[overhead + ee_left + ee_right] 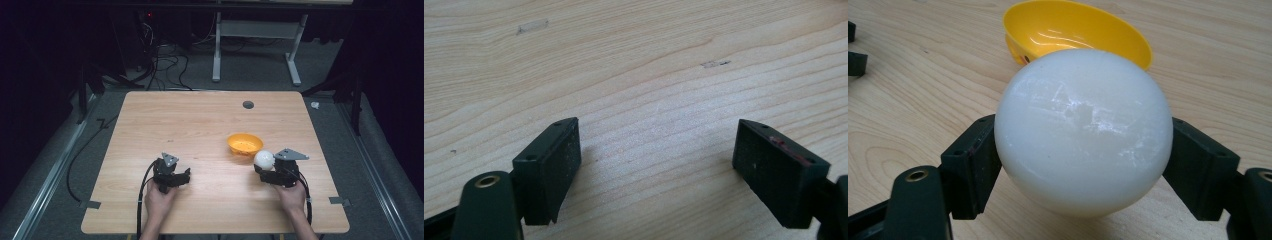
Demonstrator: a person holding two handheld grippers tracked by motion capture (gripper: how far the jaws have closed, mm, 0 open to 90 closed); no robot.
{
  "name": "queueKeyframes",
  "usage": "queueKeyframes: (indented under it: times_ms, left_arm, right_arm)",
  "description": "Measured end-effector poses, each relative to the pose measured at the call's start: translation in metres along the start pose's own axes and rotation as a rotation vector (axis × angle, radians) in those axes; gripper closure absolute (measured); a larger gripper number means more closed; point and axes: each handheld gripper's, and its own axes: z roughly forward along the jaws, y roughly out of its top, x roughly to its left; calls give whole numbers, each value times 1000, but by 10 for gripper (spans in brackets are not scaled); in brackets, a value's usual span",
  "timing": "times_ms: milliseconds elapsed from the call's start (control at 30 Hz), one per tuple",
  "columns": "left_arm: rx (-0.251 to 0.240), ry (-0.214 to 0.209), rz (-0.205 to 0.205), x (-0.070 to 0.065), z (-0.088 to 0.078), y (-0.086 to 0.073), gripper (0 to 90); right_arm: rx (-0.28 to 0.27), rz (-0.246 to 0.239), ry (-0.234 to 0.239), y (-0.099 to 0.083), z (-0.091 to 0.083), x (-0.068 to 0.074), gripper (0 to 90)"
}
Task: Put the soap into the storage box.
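Plainly, right claw (pixel 1083 145) pinches unlabelled white ball (pixel 1083 131); left claw (pixel 656 165) spread.

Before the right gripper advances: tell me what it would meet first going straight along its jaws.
The right gripper, shut on the white ball, points at the yellow bowl; the ball would likely meet the bowl's near rim first, though depth is unclear.

Bare counter (pixel 200 125) is lying open across the far and left parts, giving free passage there. Just beyond the ball (pixel 264 159) that the right gripper (pixel 267 172) is clamping, the bowl (pixel 244 143) is standing in the way (nearly touching the ball). Between the left gripper's (pixel 175 176) spread fingers (pixel 551 165) plain wood is showing, unobstructed.
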Motion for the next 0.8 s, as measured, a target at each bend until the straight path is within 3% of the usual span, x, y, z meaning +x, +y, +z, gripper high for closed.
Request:
queueKeyframes:
  times_ms: [800]
  left_arm:
    - [0, 0, 0, 0, 0, 0, 199]
  right_arm:
    - [-23, -25, 38, 21, -4, 5, 235]
